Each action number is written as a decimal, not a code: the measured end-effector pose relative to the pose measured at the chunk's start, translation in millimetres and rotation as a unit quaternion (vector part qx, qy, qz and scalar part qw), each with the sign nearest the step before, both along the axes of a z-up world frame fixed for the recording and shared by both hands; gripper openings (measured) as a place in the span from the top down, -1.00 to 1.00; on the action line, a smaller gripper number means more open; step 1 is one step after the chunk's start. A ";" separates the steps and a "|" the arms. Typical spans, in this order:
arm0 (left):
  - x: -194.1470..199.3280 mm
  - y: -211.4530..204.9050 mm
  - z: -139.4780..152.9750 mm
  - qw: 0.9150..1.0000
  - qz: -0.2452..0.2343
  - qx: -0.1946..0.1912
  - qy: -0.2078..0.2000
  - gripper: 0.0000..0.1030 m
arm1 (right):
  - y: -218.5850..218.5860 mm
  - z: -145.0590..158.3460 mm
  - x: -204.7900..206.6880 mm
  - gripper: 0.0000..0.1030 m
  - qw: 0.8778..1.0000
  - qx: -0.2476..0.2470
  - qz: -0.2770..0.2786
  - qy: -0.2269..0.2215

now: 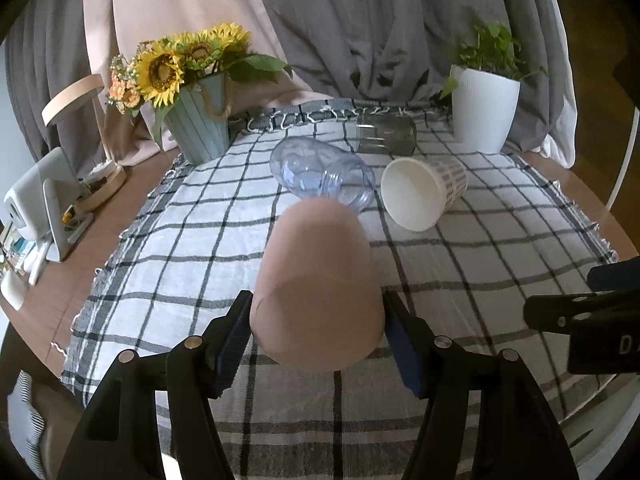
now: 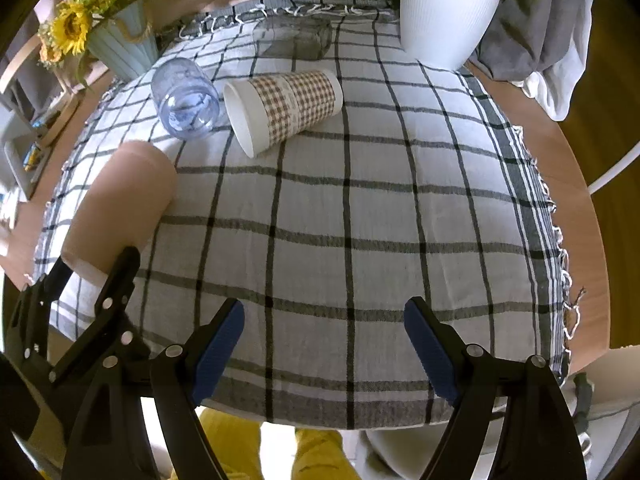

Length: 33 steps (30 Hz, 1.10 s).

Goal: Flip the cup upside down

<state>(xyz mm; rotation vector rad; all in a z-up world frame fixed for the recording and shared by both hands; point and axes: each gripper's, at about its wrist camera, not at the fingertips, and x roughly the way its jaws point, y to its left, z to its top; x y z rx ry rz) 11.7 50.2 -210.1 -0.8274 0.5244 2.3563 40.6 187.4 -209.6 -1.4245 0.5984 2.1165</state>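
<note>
As seen from both wrist cameras: checked cloth on a round wooden table, four cups on it.
Left gripper (image 1: 318,320): low over the near part of the cloth, blue-padded fingers clamped on either side of the pink cup (image 1: 318,284), pads pressed to its wall.
Pink cup: held in the left gripper, wider end toward the camera, narrower end pointing away toward the other cups; whether it touches the cloth cannot be told.
Right gripper (image 2: 324,344): to the right of the left one, above the near edge of the cloth, fingers spread wide with nothing between them.
Open room: bare tablecloth (image 2: 360,220) across the near and right side; cloth's fringed edge and the table rim (image 2: 580,208) at right.
Ahead of the pink cup: clear blue plastic cup (image 1: 320,176) on its side, mouth toward the pink cup and close to it.
Beside that: checked paper cup (image 2: 288,108) on its side, mouth toward the camera.
Farther back: clear glass (image 1: 386,134), near the cloth's far edge.
Back corners: sunflowers in a pale green pot (image 1: 200,128) at left, white plant pot (image 1: 484,114) at right.
Off the cloth at left: wooden lamp (image 1: 80,120).
</note>
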 end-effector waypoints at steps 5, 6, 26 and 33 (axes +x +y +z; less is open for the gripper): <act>-3.5 1.6 12.0 1.000 0.000 0.004 0.000 -0.23 | 2.8 7.5 -2.0 -0.59 1.000 -0.010 -0.005 0.018; -4.6 2.3 14.2 1.000 0.001 0.004 0.002 -0.23 | 3.3 8.8 -2.5 -0.59 1.000 -0.010 -0.007 0.020; -62.1 21.0 18.0 0.995 -0.002 0.017 -0.100 -0.21 | 14.3 28.6 -16.6 -0.59 0.997 -0.020 -0.033 0.065; -65.5 21.9 17.6 0.993 0.001 0.015 -0.118 -0.22 | 12.6 36.0 -16.9 -0.59 0.997 -0.015 -0.040 0.071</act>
